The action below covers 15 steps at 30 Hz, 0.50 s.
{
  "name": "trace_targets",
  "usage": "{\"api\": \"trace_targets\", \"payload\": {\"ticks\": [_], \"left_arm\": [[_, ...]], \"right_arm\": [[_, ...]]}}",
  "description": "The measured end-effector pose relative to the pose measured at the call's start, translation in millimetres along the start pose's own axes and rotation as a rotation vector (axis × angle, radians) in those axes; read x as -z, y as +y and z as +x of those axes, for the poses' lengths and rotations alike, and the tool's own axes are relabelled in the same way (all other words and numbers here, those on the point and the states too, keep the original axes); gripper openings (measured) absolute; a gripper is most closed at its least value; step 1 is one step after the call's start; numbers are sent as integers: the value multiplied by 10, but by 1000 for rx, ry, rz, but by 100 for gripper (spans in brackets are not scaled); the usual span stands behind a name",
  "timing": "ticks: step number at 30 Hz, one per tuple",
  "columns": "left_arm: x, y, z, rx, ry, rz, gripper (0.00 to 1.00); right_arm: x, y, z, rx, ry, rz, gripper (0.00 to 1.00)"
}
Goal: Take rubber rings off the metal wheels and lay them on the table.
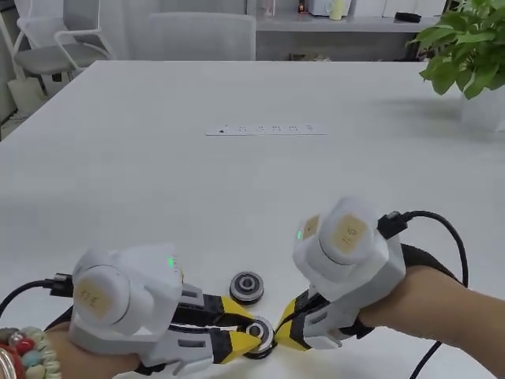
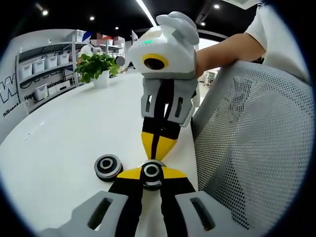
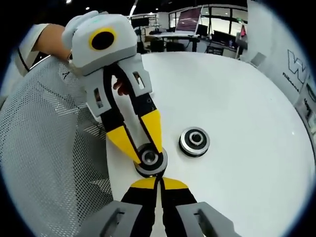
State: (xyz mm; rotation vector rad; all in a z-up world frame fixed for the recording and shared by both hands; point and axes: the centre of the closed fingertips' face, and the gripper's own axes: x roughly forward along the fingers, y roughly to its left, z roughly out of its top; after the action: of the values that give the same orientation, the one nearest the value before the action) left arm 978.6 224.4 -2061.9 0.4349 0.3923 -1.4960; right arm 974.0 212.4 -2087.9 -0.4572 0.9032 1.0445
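Observation:
A small metal wheel with a black rubber ring sits at the near table edge, held between the yellow fingertips of my left gripper, which is shut on it. In the left gripper view the wheel fills my left gripper. My right gripper faces it with jaws shut, tips meeting the wheel's rim; I cannot tell if they pinch the ring. In the right gripper view my right gripper sits just below the wheel. A second ringed wheel lies flat close by on the table.
The white table stretches ahead, with a power strip at its middle and a potted plant at the far right. A grey mesh chair is close behind the near edge. Another chair stands beyond the table.

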Motion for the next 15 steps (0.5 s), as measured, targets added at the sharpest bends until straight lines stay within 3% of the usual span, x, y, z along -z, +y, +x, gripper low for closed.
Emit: {"api": "trace_targets", "payload": {"ticks": [1,2,3,6,8,11,14,15], "left_arm": [[-2,-8,2,3,-2,-1,8],[-2,-8,2,1,-4,3,8],[-2,-9,2,1,-5,2,8],[-3,-10,3,3,-5,3,8],[-4,-14,3,4,-7,4,8],[-3,-12,3,4,-7,6,8],[-3,-12,3,4,-7,5,8],[-2,-11,3,4,-7,5,8]], "right_arm": [[8,24,-3,-17,-1,48,0],[-14,-7,3,-30,-22,-75,0],[-13,-4,0,-30,-31,-125,0],[2,3,-4,-30,-41,-100,0],[-2,-2,2,-35,-19,-50,0],[2,1,2,-4,-7,-45,0],[7,-5,3,-5,21,144,0],[7,-18,1,-9,19,141,0]]}}
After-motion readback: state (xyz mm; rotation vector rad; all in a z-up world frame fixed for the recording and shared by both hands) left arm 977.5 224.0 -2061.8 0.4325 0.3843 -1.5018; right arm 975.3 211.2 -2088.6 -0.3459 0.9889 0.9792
